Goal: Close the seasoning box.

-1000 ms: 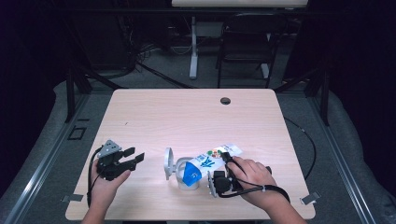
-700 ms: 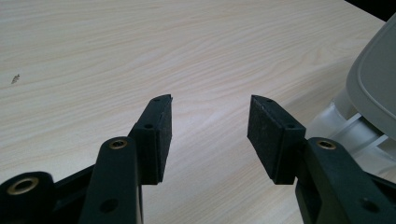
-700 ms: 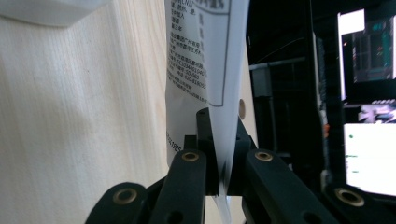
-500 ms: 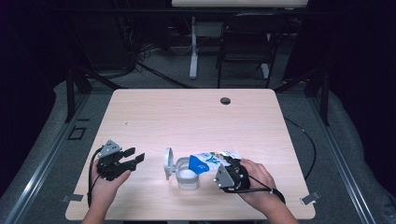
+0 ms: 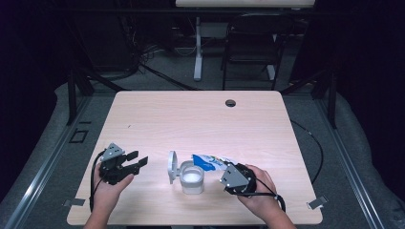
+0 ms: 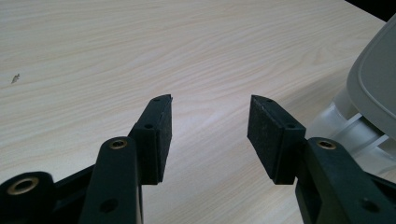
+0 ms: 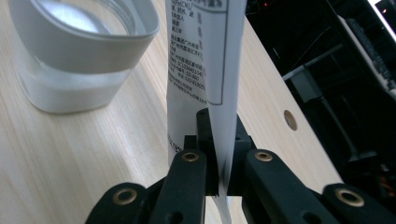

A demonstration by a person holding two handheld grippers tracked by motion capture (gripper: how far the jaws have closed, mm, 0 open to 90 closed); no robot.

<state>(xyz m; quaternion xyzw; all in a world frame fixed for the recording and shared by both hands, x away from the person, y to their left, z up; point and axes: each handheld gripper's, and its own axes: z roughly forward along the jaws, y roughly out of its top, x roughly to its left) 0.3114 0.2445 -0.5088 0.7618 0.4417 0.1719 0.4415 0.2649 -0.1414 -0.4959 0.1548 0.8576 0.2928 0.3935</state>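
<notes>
My right gripper (image 7: 218,154) was clamped on the packet (image 7: 205,56), beside the open jar (image 5: 192,177); my left gripper (image 6: 209,126) rested on the tabletop (image 5: 200,119), jaws apart.

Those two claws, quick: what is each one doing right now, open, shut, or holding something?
Left gripper: open, holding nothing, beside the lidded container.
Right gripper: shut on the packet, next to the container.
</notes>
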